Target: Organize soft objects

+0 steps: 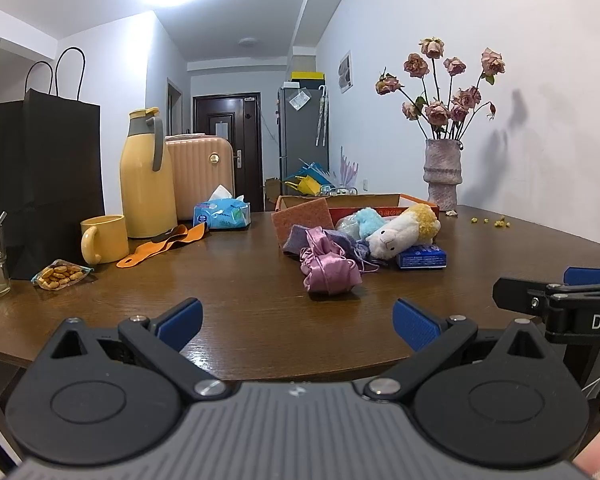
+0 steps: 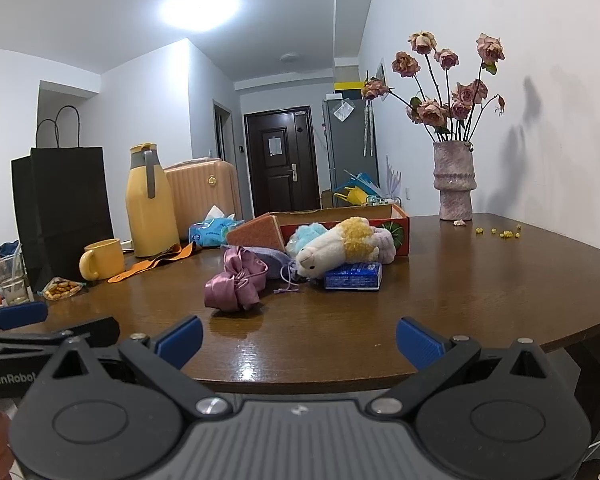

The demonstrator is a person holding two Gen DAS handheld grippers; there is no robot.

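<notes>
Between both spread, empty grippers [image 1: 298,322] [image 2: 299,338] and the box [image 2: 400,224]: pink satin bundle [image 2: 236,284], possibly a pouch.

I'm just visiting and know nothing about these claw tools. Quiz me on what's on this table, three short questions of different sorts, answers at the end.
1. True or false: the left claw and the right claw are both open and hold nothing.
2. Which one lies nearest the claws? A) the pink satin pouch B) the plush sheep C) the blue packet
3. Fill the gap: the plush sheep's head rests partly on the blue ____.

Key
1. True. Both sets of fingers are spread wide above the table, with nothing between them.
2. A. The pouch sits in front of the pile, which lies by the orange cardboard box.
3. Packet.
</notes>
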